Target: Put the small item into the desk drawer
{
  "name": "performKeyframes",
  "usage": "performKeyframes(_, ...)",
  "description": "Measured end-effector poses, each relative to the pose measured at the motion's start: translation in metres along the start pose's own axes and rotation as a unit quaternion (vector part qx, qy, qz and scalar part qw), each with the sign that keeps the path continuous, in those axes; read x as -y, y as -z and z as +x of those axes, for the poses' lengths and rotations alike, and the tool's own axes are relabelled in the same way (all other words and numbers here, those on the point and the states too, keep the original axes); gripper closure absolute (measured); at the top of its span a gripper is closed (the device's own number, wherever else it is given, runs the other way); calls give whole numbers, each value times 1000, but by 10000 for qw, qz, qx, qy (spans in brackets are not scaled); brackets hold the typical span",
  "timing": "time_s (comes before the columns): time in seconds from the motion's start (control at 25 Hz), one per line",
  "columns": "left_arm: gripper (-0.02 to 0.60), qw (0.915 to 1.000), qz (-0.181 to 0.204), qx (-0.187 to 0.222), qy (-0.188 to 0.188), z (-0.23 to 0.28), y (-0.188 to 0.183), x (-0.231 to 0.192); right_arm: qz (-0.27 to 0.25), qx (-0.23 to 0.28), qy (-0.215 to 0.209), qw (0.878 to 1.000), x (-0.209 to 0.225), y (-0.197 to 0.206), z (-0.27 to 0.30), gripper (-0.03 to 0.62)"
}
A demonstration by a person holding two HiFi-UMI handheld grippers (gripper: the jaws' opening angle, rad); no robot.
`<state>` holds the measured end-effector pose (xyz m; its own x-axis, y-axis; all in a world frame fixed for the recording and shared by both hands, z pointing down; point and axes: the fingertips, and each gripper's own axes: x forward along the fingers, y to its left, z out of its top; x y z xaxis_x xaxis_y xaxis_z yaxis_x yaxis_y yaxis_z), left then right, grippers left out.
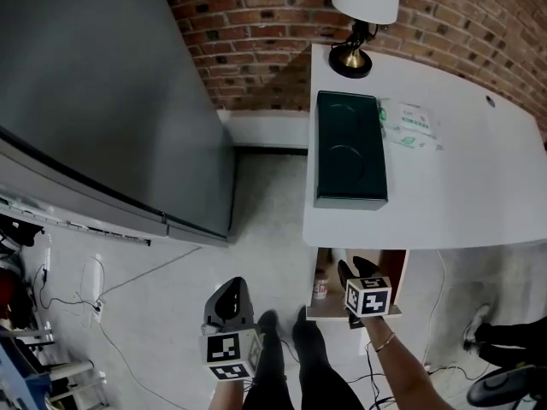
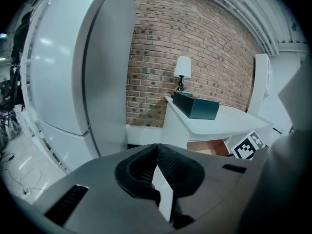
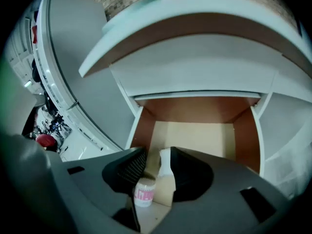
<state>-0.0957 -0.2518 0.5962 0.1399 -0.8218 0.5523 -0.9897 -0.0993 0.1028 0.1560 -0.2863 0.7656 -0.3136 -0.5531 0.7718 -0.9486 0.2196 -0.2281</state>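
Observation:
A small white bottle with a pink label (image 3: 145, 192) stands upright at the front left of the open desk drawer (image 3: 195, 135). In the head view the bottle (image 1: 320, 287) sits just left of my right gripper (image 1: 352, 268), which hovers over the drawer (image 1: 390, 268). In the right gripper view the right gripper (image 3: 158, 152) is open, with the bottle showing below the gap and not pressed by the pads. My left gripper (image 1: 229, 295) hangs over the floor left of the desk (image 1: 461, 186). The left gripper (image 2: 157, 147) is shut and holds nothing.
On the desk lie a dark green box (image 1: 349, 148), a lamp (image 1: 363, 7) and a tissue packet (image 1: 410, 126). A tall grey cabinet (image 1: 94, 101) stands to the left before a brick wall (image 1: 256, 32). Cables (image 1: 94, 293) trail on the floor.

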Motion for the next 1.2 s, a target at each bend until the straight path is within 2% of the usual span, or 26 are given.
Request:
performKeyframes(0.2,560,9993,182,118,302,-4,-17,13,98,543,-136,9984,-26,-21,-67,450)
performKeyframes(0.36,560,9979,236,148,591,-12,-29,26,246,1043,-152,9941,-46,-39,-121,497)
performKeyframes(0.68,560,9913,519,300,1168,-39,-55,49,410,1839,95,9820,-75,-67,-221,560)
performKeyframes(0.88,560,9866,695,355,1436,-60,-59,56,468,2285,148,9723,-97,-72,-269,586)
performKeyframes(1.2,560,9767,973,339,1885,-88,-63,58,568,2777,512,9576,-125,-70,-334,588)
